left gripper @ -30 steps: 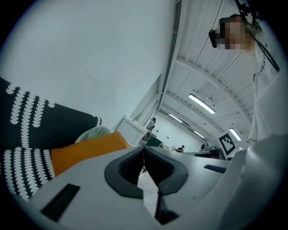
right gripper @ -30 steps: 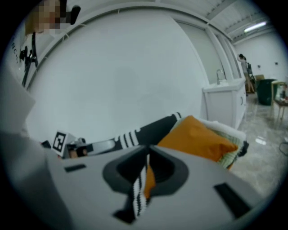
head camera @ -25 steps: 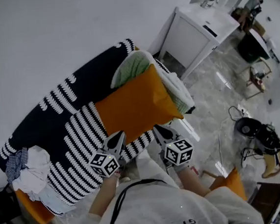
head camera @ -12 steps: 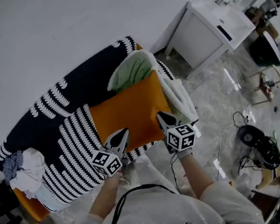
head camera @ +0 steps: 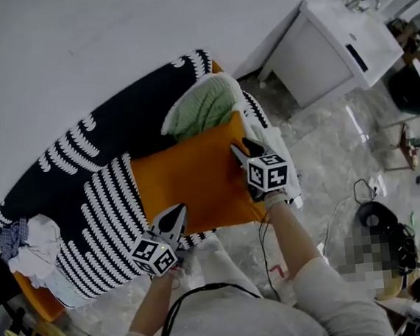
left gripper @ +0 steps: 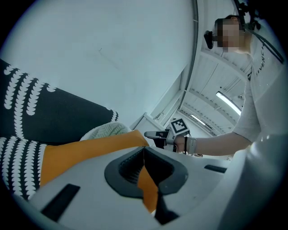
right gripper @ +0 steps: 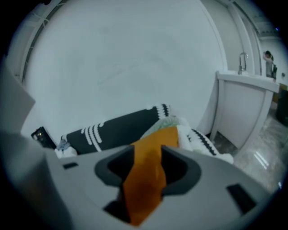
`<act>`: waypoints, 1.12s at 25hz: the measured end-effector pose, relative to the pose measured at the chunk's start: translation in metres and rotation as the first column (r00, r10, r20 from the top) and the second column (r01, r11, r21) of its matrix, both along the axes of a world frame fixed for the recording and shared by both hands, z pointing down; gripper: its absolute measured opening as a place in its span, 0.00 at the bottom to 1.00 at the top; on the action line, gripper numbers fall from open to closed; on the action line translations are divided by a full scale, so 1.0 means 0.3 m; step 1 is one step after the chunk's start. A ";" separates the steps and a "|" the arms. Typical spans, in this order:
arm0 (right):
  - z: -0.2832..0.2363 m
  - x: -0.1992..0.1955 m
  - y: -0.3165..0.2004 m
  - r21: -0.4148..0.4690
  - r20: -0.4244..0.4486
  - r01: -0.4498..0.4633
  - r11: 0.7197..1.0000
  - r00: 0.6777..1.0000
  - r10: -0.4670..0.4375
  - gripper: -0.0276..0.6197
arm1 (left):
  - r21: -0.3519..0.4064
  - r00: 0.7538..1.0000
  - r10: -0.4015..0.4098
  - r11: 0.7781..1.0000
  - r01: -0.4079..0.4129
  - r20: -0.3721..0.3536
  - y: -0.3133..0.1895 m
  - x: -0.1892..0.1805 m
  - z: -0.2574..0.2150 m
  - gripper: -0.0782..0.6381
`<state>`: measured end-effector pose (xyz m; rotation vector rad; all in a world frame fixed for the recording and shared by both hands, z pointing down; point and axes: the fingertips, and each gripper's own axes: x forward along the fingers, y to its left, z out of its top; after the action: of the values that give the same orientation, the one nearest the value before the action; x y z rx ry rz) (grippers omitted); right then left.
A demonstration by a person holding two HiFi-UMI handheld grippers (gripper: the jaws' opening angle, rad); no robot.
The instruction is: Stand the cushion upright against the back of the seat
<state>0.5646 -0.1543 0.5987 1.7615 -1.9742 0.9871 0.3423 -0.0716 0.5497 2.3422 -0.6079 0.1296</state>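
**Cushion flat; backrest lies beyond its far edge**

Orange cushion (head camera: 189, 177) lies flat on the striped seat (head camera: 107, 210), its long axis running along the seat, approx. parallel w/ the dark backrest (head camera: 75, 151). The backrest is on the far side of the cushion from both tongs, so the lift prob. has to tip the near edge up & away.

Left tongs (head camera: 172, 217) are pressed together, pinching fabric at the near long edge, left of its middle. Right tongs (head camera: 239, 152) are at the right short edge, nearer the backrest. Their jaws are opening w/ the orange edge between them, not clamped. A green knit bundle (head camera: 204, 105) lies against the far right corner and could crowd that end.
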 end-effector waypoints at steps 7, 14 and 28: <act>0.103 0.065 -0.122 -0.082 0.096 0.007 0.997 0.995 0.001 0.47 | -0.014 0.998 -0.063 0.998 0.063 0.024 -0.016 -0.019 0.030 0.14; 0.120 0.098 -0.226 -0.103 0.248 -0.047 0.994 0.966 0.072 0.53 | -0.029 0.993 -0.109 0.993 0.110 0.040 -0.017 -0.072 0.066 0.14; 0.215 0.028 -0.251 -0.283 0.169 0.130 0.950 0.982 -0.084 0.37 | -0.042 0.978 -0.208 0.977 0.209 0.009 -0.051 -0.127 0.072 0.14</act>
<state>0.5732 -0.2297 0.6631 1.4410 -1.8728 1.3361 0.3041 -0.0870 0.5713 2.2214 -0.8403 0.0513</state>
